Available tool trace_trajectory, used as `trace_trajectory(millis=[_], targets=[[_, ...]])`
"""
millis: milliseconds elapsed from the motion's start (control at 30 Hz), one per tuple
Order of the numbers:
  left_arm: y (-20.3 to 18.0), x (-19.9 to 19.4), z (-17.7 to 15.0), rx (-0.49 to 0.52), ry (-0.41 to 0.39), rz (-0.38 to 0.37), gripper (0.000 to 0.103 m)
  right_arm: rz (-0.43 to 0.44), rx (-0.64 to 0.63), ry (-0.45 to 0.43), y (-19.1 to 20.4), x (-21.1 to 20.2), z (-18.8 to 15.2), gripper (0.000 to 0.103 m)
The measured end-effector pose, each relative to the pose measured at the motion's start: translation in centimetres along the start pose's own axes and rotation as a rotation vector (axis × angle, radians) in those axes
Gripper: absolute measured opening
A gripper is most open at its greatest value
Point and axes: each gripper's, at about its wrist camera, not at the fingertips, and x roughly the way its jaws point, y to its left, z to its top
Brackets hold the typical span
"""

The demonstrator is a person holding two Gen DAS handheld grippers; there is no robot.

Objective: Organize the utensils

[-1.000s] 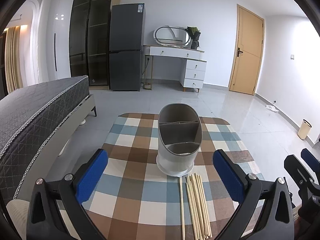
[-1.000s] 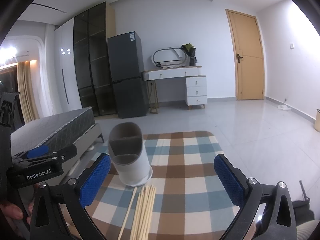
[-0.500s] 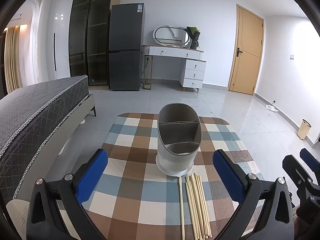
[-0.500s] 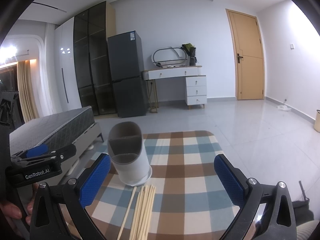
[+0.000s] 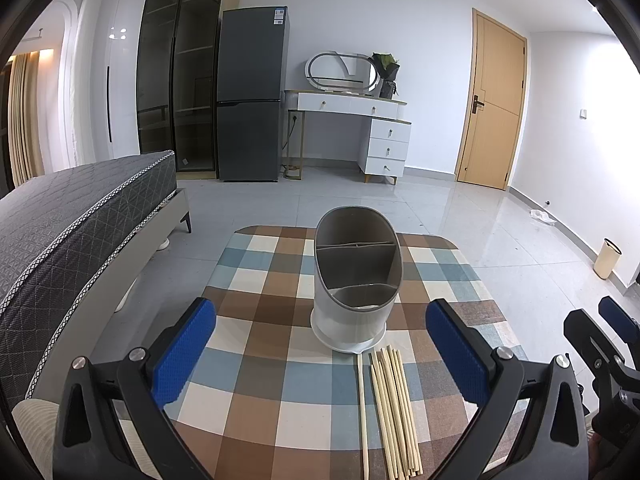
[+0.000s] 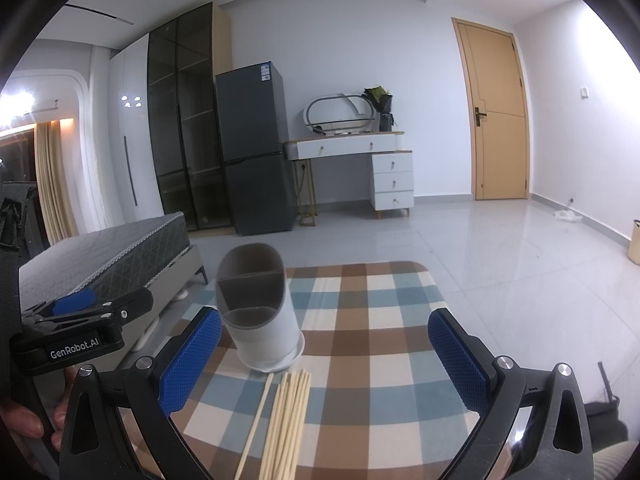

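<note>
Nothing has moved: chopsticks (image 5: 394, 408) lie lengthwise, pointing at holder (image 5: 356, 280).

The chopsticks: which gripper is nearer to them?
Roughly equal, perhaps the left. The chopsticks lie toward the left gripper's right finger and toward the right gripper's left finger; both hover open, touching nothing.

1. My left gripper (image 5: 320, 348) is level, its blue-padded jaws spread wide, gripping nothing.
2. My right gripper (image 6: 325, 354) sits beside it to the right, jaws equally wide.
3. My left hand (image 6: 30, 424) wraps its gripper's handle.
</note>
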Motion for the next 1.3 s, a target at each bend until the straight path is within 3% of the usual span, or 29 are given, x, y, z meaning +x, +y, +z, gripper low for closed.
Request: trace_trajectory(millis=[833,967,1167,1300], targets=[[-0.5,1.3,-0.6,0.029,0.042,-0.003,0.102,0.008,0.018,0.021,-0.2,1.0,0.0,0.103],[-1.0,3.9,-1.7,0.061,0.145,-0.008,0.102,-0.011,0.040,0.049,-1.0,2.1,-0.2,0.103],[-1.4,11.2,-5.3,0.062,0.440,-0.008,0.102,-0.068,0.072,0.119,-2.7,4.5,-0.5,0.103],[-1.8,14.0,-6.7,0.072,0.534,0.000,0.102,-0.074,0.136,0.184,-4.3,6.5,-0.8,0.103]])
